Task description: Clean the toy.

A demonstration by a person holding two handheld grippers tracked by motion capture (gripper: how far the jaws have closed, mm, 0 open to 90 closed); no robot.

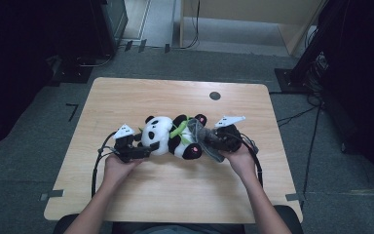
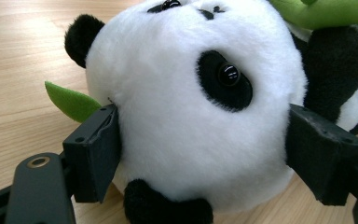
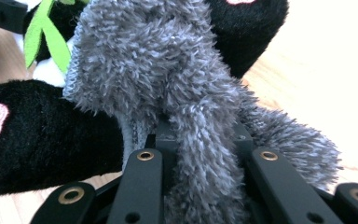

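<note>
One plush panda (image 1: 168, 136) lies on its side near the middle of the wooden table (image 1: 126, 97) — long axis running roughly 9 to 3 o'clock in the high view, head toward 9, pink-soled feet toward 3 and 5. One grey fuzzy scarf (image 1: 202, 136) drapes over its body at the foot end, with a bit of green bamboo leaf (image 1: 179, 129) poking out mid-body. Two grippers in play: the left gripper (image 1: 146, 141) straddles the white head, jaws spread wide with the pads right against the fur on both sides, no squeeze visible. The right gripper (image 3: 200, 135) is pinched nearly closed on a strand of the scarf — seen up close in the right gripper view.
</note>
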